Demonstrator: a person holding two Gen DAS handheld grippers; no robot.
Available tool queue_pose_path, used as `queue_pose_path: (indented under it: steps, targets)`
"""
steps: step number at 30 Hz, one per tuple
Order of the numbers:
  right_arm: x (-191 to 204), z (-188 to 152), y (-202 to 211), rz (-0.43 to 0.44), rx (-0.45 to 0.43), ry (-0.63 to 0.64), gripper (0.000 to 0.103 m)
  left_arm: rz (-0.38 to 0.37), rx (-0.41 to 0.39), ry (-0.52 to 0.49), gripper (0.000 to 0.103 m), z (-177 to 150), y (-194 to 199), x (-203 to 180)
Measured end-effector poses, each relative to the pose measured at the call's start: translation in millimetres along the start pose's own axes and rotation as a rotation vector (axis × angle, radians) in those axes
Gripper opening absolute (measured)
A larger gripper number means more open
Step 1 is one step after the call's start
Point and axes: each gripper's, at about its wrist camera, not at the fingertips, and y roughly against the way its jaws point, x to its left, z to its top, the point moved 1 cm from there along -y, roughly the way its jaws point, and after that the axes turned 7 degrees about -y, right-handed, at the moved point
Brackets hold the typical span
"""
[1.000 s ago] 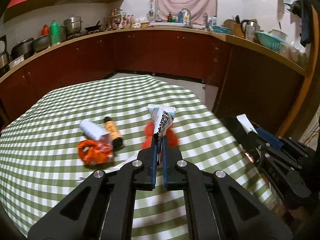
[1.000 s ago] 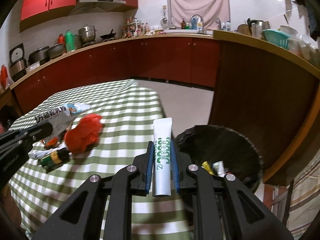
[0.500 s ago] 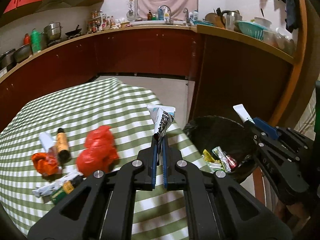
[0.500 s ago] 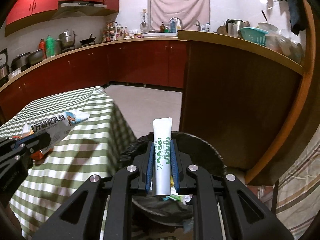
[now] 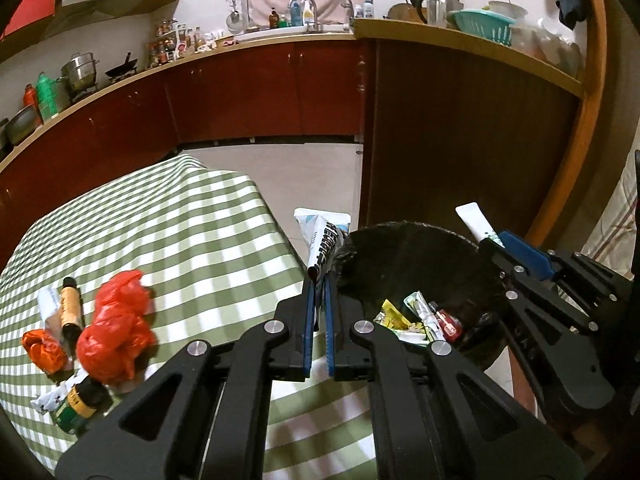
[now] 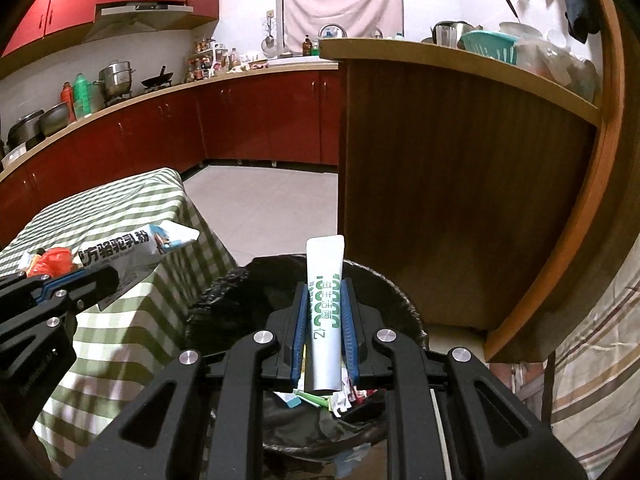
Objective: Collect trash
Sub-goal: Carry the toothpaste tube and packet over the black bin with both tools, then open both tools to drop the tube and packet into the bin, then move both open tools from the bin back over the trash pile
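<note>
Pinching a sachet [image 5: 325, 240] by its end, the left gripper's [image 5: 319, 296] jaws hang shut near the table's [image 5: 192, 216] edge; the right gripper [image 6: 324, 312] clamps a tube [image 6: 325, 304] above the bin [image 6: 400, 300], ready to drop.

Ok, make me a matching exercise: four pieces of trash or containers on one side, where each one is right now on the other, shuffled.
Things:
1. white tube with green print
2. crumpled red plastic bag
3. grey-and-white printed sachet
4. black-lined round bin

Places:
A. on the green checked tablecloth
B. on the floor beside the table
C. clamped in the right tool
D. clamped in the left tool

Pairs: 1-C, 2-A, 3-D, 4-B
</note>
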Motion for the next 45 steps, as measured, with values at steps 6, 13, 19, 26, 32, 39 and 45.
queue_pose_path:
  steps: [6,13,19,26,32,39,45]
  targets:
    - [-9,1,-12,0.0,0.009,-0.012,0.017,0.003,0.034,-0.008,0.005,7,-16,-10]
    - [-20,4,-28,0.008,0.029,-0.035,0.02,-0.004,0.071,-0.02,0.017,12,-31,-18]
    - [-23,2,-28,0.002,0.032,-0.039,0.02,0.0,0.067,-0.004,0.038,12,-30,-16]
    - [-22,2,-18,-0.004,0.02,-0.05,0.031,0.012,0.056,0.019,0.049,7,-18,-4]
    - [-12,3,-6,0.011,0.011,-0.045,0.034,0.036,0.045,0.035,0.051,-2,-2,16]
    - [16,1,11,0.047,0.0,-0.013,0.047,0.076,0.034,0.066,0.057,-14,24,46]
    - [53,-5,24,0.098,0.006,0.035,0.052,0.128,0.037,0.115,0.061,-33,48,83]
